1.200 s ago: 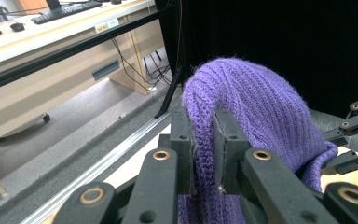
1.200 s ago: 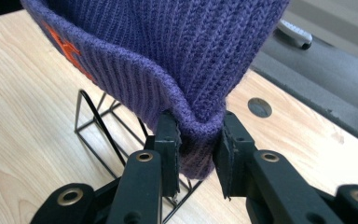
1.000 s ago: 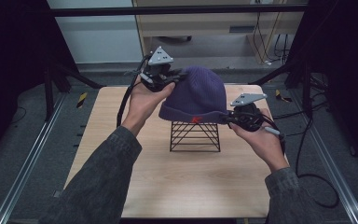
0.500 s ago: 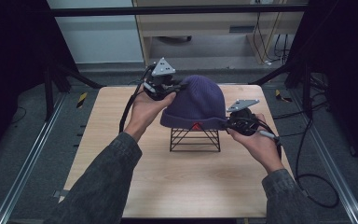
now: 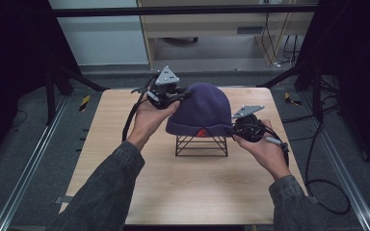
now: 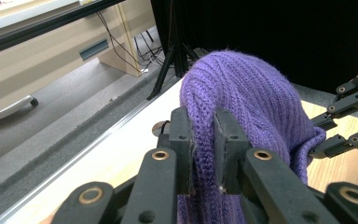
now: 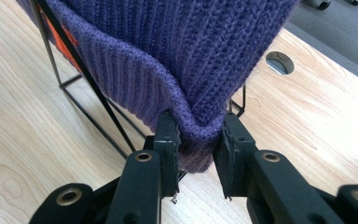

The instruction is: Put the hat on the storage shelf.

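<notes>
A purple knit beanie (image 5: 203, 108) with a small red tag sits over a black wire stand (image 5: 201, 145) in the middle of the wooden table (image 5: 125, 144). My left gripper (image 5: 179, 95) is shut on the hat's back left edge; its pads (image 6: 182, 144) pinch a fold of purple knit (image 6: 242, 93). At the hat's right, my right gripper (image 5: 232, 129) is shut on the folded cuff (image 7: 200, 135), just above the stand's wires (image 7: 88, 88). The far gripper's black jaws (image 6: 349, 112) appear at the right of the left gripper view.
The stand's wire legs rest on the tabletop below the hat. A round cable hole (image 7: 279, 62) lies in the table beyond the cuff. Metal rails (image 5: 33, 159) run along both table sides, and cables (image 5: 318, 159) trail off to the right.
Both grippers have come down with the hat, which now sits lower over the wire stand. The grips on the hat are unchanged.
</notes>
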The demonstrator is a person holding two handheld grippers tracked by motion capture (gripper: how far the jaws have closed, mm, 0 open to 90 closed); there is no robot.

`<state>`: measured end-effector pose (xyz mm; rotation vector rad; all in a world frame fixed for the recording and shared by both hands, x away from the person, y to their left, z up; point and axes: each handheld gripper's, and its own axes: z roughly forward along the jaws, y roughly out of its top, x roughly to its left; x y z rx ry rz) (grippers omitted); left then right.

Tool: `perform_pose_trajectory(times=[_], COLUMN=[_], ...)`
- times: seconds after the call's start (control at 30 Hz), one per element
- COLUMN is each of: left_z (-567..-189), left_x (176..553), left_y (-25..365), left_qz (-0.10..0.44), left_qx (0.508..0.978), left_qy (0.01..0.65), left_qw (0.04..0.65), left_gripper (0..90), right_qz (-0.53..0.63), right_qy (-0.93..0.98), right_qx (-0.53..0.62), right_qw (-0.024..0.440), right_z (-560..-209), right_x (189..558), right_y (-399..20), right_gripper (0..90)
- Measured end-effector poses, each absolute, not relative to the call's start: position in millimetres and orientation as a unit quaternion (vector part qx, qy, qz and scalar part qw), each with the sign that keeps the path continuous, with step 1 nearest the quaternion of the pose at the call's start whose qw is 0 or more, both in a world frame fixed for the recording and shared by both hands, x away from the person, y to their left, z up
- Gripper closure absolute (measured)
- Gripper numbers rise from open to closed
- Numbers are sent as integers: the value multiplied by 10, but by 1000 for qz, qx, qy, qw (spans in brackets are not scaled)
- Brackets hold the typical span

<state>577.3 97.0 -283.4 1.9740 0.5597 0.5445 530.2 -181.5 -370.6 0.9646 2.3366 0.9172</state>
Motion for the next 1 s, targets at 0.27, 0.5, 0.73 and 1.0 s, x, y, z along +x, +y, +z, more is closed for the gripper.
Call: perform_pose_trajectory(times=[0.27, 0.5, 0.73, 1.0], left_z=[-2946, -3078, -3183, -3332], left_x=[5700, 5655, 5615, 5606], left_y=[1027, 1059, 1075, 1083], left_qz=[220, 213, 208, 199], left_qx=[817, 821, 823, 829], left_qy=[222, 220, 218, 222], left_qw=[484, 482, 482, 473], left_gripper=[794, 794, 794, 795], right_qz=[324, 318, 309, 306], right_qy=[853, 857, 861, 862], right_qx=[345, 348, 351, 359], right_qw=[218, 207, 200, 187], right_z=[-3802, -3952, -4055, -4189], right_x=[5287, 5284, 5283, 5300], right_y=[-1773, -1747, -1733, -1730], right_gripper=[714, 711, 706, 702])
